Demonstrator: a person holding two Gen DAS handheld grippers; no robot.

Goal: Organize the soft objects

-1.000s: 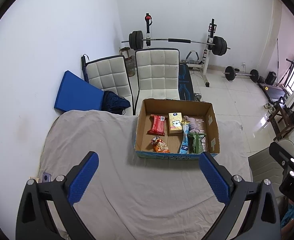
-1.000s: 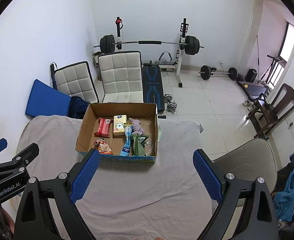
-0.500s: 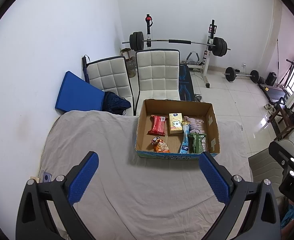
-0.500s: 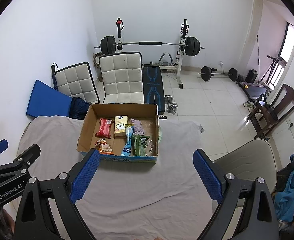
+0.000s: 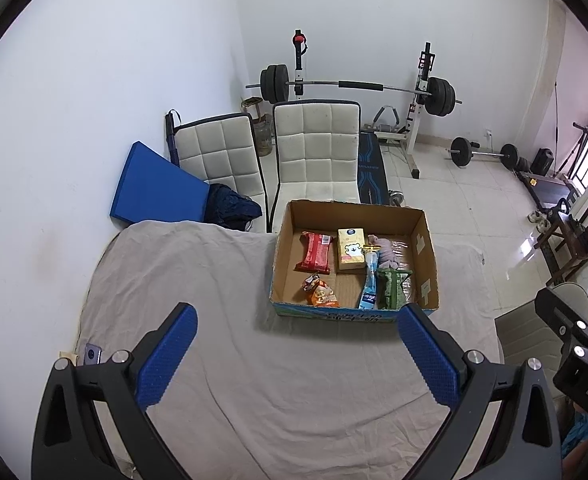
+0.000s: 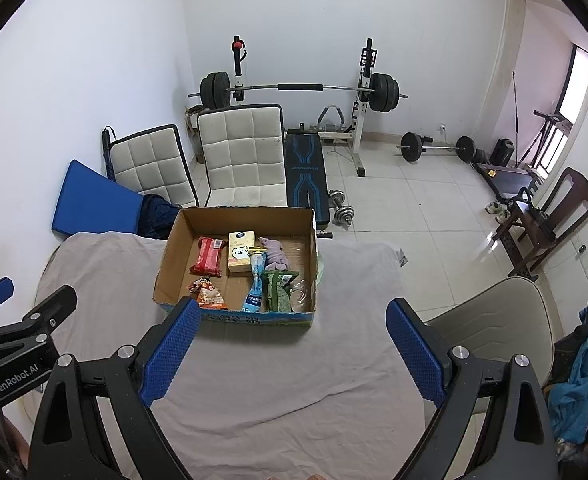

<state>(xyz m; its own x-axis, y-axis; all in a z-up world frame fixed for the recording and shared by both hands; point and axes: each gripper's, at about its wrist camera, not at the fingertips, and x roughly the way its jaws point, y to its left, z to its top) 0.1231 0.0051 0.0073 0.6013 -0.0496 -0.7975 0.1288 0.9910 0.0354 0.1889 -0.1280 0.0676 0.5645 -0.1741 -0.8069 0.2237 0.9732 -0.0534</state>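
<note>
Bright daylight enters from the right-hand window (image 6: 580, 80), glaring off glossy white floor tiles (image 6: 490, 246); fisheye edges curve and darken.

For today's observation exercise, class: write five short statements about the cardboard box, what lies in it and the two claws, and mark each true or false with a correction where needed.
1. The cardboard box stands on the cloth-covered table. True.
2. The left claw is shut on the red snack packet. False: it is open and empty, and the packet lies in the box.
3. The yellow carton lies beside the red snack packet. True.
4. The box is empty. False: it holds several items, among them an orange snack bag and a green packet.
5. The right claw is open, short of the box. True.
</note>
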